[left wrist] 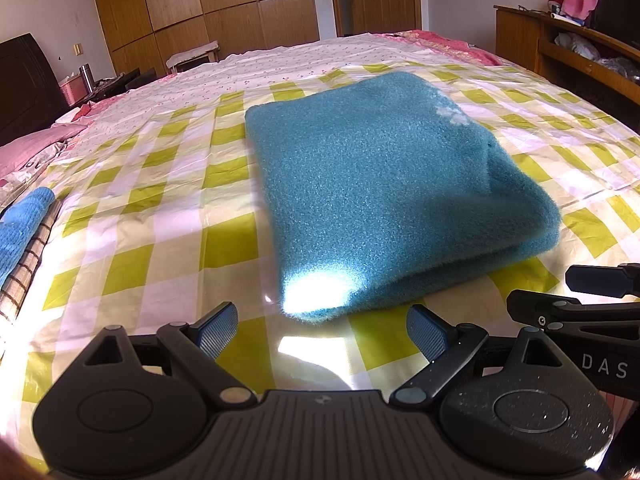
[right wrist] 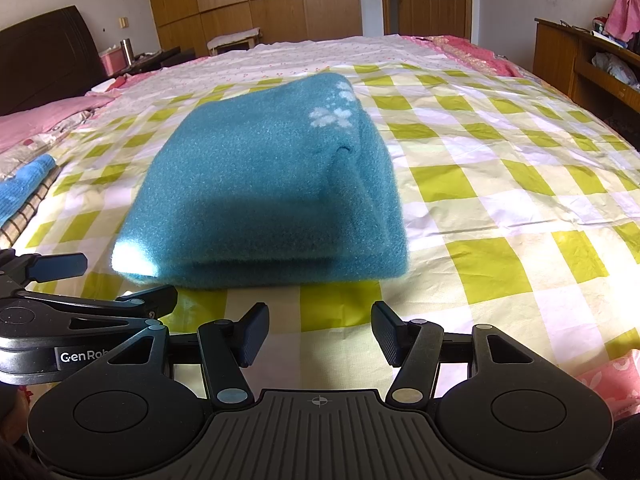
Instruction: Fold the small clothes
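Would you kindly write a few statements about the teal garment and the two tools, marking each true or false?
1. The teal fleece garment lies folded on the checked sheet. True.
2. The right tool clamps the garment. False: it is open, short of the garment's near edge.
3. The left tool is open and empty. True.
4. The garment carries red stripes. False: it shows pale paw prints.

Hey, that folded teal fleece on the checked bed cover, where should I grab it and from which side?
Probably the near edge of the teal fleece, from the grippers' side. There its stacked layers show as a thick band on the checked cover, so jaws slid in low could pinch the whole stack. Both the left gripper and the right gripper sit open just short of it, holding nothing.
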